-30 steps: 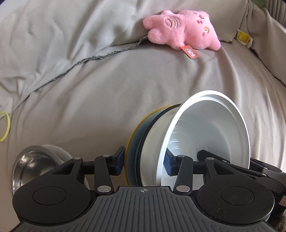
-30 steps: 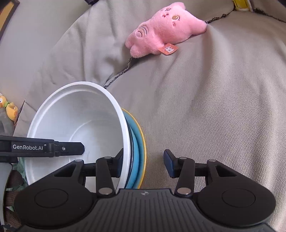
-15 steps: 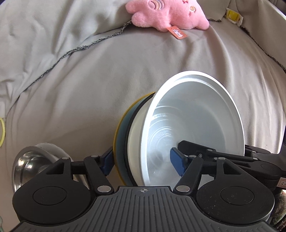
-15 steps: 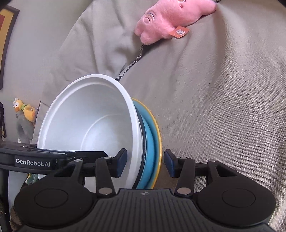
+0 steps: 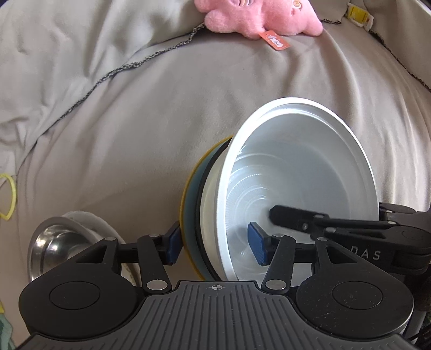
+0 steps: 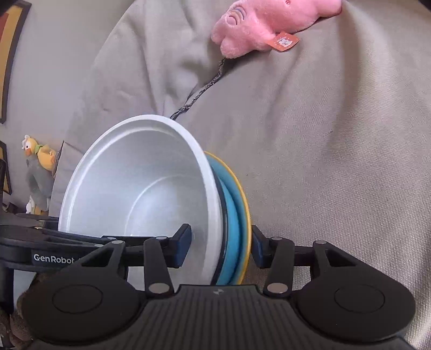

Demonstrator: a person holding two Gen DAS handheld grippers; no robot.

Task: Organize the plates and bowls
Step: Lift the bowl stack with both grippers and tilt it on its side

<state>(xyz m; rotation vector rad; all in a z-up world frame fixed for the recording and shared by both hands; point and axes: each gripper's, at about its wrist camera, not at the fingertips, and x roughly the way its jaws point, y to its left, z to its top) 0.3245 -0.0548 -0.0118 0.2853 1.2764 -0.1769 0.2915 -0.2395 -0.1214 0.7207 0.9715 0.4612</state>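
A white bowl (image 5: 296, 167) (image 6: 134, 188) sits nested on a dark-rimmed dish and a blue plate with a yellow rim (image 5: 188, 193) (image 6: 237, 204). The whole stack stands on edge over the grey blanket. My left gripper (image 5: 215, 246) straddles the stack's lower edge, one pad behind the yellow rim and one inside the bowl. Its jaws are closing and press on the stack. My right gripper (image 6: 219, 246) straddles the same stack from the other side. Its jaws are opening, and the inner pad stands off the bowl wall. Its black finger (image 5: 285, 215) shows inside the bowl.
A steel bowl (image 5: 54, 242) lies on the blanket (image 5: 134, 121) at the lower left. A pink plush toy (image 5: 258, 16) (image 6: 264, 24) lies at the far side. A yellow ring (image 5: 8, 196) is at the left edge, and a duck plush (image 6: 40, 167) beyond the blanket.
My right gripper has slid its left pad into the bowl and spread to straddle the whole stack. My left jaws widened, then narrowed again. Both views have tipped downward.
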